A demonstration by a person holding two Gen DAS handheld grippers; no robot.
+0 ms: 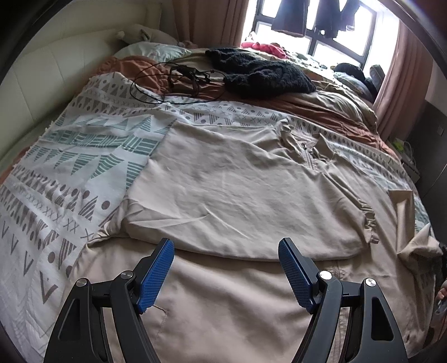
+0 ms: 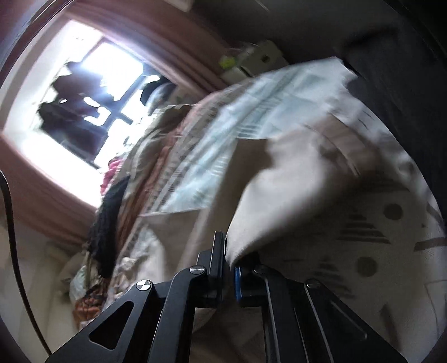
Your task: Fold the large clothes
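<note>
A large beige garment (image 1: 237, 181) with a zip lies spread on the bed, one part folded over the rest. My left gripper (image 1: 226, 245) hovers over its near half, open, with nothing between its blue pads (image 1: 156, 276). At the right edge of the left wrist view a corner of the garment (image 1: 416, 245) is drawn up off the bed. In the blurred, tilted right wrist view my right gripper (image 2: 230, 254) is shut on a fold of the beige garment (image 2: 279, 190), which bulges out from between the jaws.
A patterned white, grey and green bedspread (image 1: 69, 167) covers the bed. Farther back lie a black knitted garment (image 1: 259, 72), a looped black cable (image 1: 167, 81), pillows (image 1: 156, 50) and rust-coloured bedding (image 1: 321, 103). A padded headboard (image 1: 56, 72) stands left. A curtained window (image 1: 321, 25) is beyond.
</note>
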